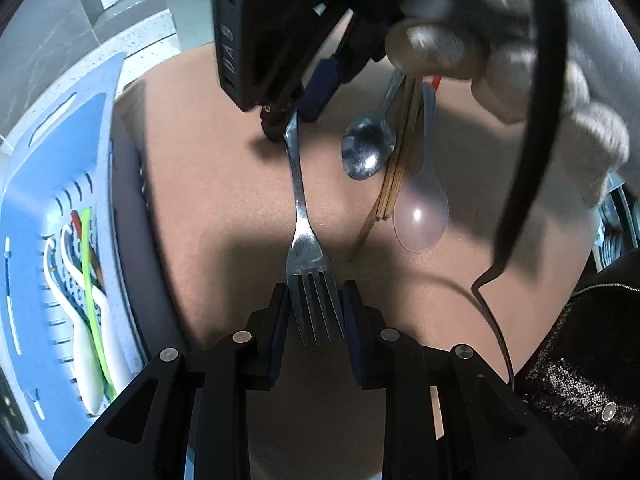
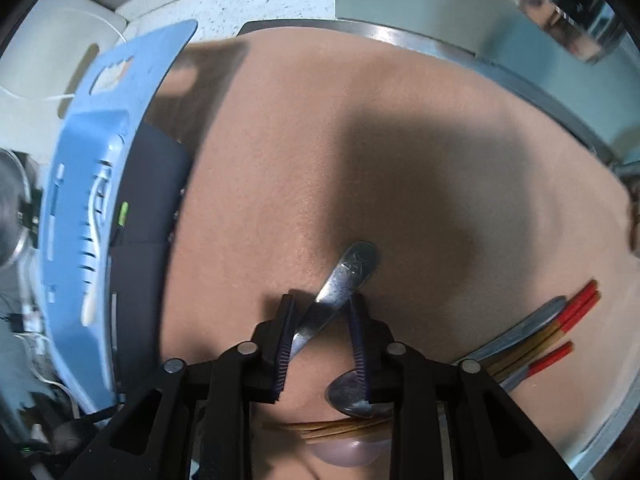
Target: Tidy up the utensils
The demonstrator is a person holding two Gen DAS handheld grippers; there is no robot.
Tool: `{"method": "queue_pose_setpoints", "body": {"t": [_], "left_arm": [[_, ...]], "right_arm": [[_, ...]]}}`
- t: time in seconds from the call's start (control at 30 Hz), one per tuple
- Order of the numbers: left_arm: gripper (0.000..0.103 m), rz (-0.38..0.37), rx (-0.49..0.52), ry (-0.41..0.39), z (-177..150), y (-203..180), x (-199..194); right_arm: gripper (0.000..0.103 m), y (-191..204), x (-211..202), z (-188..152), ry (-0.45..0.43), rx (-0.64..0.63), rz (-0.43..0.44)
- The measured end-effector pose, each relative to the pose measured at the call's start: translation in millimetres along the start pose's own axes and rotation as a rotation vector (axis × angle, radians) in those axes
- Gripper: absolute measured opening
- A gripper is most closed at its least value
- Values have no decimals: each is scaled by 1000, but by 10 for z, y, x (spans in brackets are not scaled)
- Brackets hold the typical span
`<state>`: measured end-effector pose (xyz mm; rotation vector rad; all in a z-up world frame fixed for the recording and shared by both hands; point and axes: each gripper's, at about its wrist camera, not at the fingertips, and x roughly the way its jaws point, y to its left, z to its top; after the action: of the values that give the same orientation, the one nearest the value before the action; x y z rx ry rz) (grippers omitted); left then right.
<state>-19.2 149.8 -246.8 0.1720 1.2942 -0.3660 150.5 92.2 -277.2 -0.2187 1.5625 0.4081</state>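
A tan tabletop [image 1: 224, 184] fills both wrist views, with a speckled counter and pale wall behind it. A blue slotted basket [image 1: 48, 184] stands off to the left of my left fingers and already holds white-handled and green utensils.

My left gripper [image 1: 316, 312] points steeply down; its fingers [image 1: 280, 320] flank the tines of a steel fork [image 1: 300, 200] and appear to pinch them from either side. The fork's handle runs straight ahead of these fingers to my right gripper [image 1: 288, 116], held by a gloved hand [image 1: 520, 64].

In the right wrist view, my right gripper [image 2: 320, 320] points straight down with the fork handle [image 2: 344, 280] crossing diagonally between its partly spread fingers [image 2: 282, 344]; I cannot tell whether the pads press on it.

Just right of the fork, ahead of the left fingers, lie a metal spoon [image 1: 366, 148], a bundle of wooden chopsticks [image 1: 394, 168] with red ends, and a translucent plastic spoon [image 1: 420, 216].

I judge the fork stiff, fairly light and slippery, lying flat and thus hard to lift by its edges. The narrow neck or mid-handle offers the surest hold; a grip on the tines alone may let it pivot.
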Motion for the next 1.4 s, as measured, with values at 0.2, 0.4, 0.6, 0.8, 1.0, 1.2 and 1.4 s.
{"method": "queue_pose_setpoints", "body": {"t": [0.2,0.4,0.6,0.8,1.0,1.2,1.4], "left_arm": [[26,-10,-8,-17,-62,34,-100],[25,4,8,-8,-59,-6,-143],[2,14,51,-11,-6,-127,-159],[8,16,18,-10,-30,-108,-152],[30,67,32,10,-45,-101,-240],[30,57,32,32,-10,-145,-221],[30,41,-12,46,-23,-94,-168]], "right_arm": [[19,-160,-58,-72,-37,97,100],[14,-446,-119,-147,-51,189,229],[0,-641,-76,-258,-68,241,292],[7,-590,-7,-283,-63,215,325],[14,-565,33,-283,-74,199,346],[14,-582,-113,-313,-128,165,388],[14,-501,-38,-212,-139,104,358]]}}
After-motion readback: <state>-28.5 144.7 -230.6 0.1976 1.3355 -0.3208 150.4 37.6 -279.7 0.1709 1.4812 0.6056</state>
